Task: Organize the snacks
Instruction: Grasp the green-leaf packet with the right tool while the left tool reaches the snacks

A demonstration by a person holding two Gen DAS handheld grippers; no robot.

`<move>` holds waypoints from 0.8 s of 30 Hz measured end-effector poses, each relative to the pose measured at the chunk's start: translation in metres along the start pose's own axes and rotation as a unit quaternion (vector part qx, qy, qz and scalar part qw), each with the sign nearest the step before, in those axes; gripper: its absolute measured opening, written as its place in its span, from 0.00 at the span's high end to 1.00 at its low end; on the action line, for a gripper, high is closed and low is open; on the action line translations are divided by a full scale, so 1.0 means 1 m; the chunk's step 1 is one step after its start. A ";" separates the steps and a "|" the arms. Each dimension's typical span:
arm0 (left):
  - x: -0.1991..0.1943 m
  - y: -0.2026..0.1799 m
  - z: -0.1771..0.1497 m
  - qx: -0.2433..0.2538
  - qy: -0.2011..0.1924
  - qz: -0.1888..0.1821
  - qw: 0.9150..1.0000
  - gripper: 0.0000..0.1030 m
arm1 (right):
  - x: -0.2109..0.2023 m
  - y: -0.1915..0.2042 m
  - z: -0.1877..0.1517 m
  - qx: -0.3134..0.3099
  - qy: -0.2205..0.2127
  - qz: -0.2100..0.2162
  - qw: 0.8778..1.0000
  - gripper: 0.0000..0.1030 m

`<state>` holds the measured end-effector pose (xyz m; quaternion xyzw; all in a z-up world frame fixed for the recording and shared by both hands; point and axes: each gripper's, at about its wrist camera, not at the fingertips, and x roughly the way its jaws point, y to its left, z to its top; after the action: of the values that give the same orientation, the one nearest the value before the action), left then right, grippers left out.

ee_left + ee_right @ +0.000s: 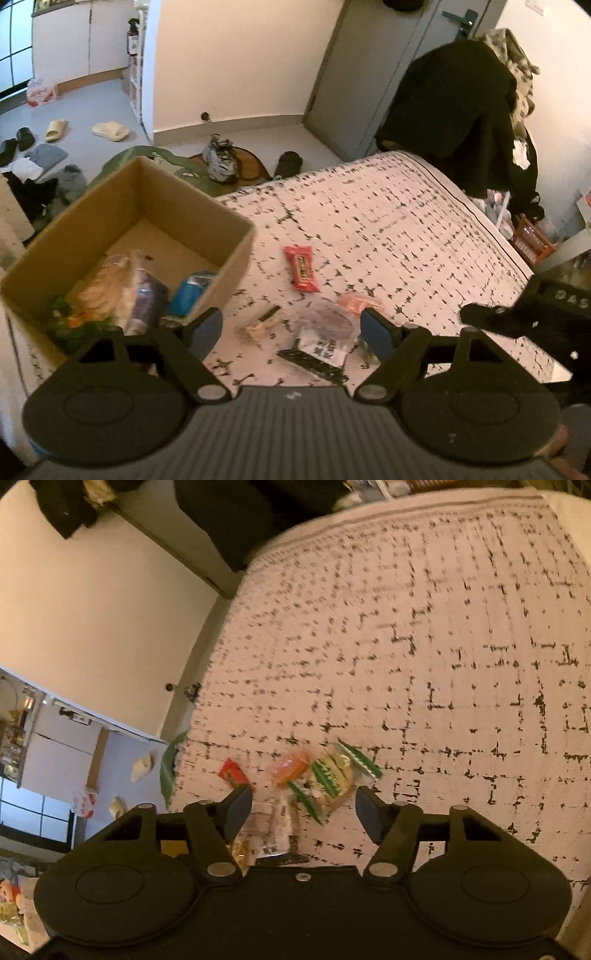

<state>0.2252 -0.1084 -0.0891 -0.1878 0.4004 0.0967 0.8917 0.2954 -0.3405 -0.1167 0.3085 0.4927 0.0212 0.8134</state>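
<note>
While the cardboard box (129, 236) stands at the left of the patterned bedcover (388, 206), already holding several packets, the remaining snacks lie loose to its right. Nearest the box is a small beige packet (260, 325), then a red wrapped bar (302, 268) further back, then a clear round-topped packet (325, 332) with an orange packet (358, 302) touching its far edge. The left gripper (291, 330) hangs above these with jaws wide and nothing between them. In the right wrist view, the right gripper (303, 810) has jaws partly spread and empty over a green-striped packet (332, 779). Film packets of this kind are judged light, soft, crinkly and slippery, with crushable contents. Grip across the flat sealed edge or narrow width, using light pressure.
</note>
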 end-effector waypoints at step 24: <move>0.115 -0.031 -0.015 0.073 0.065 -0.002 0.995 0.21 | 0.092 -0.007 0.004 0.036 0.053 -0.030 0.997 0.38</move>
<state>0.3006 -0.1403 -0.1768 -0.1290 0.4627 0.0533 0.8754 0.3438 -0.3171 -0.1912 0.3212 0.5447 -0.0047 0.7747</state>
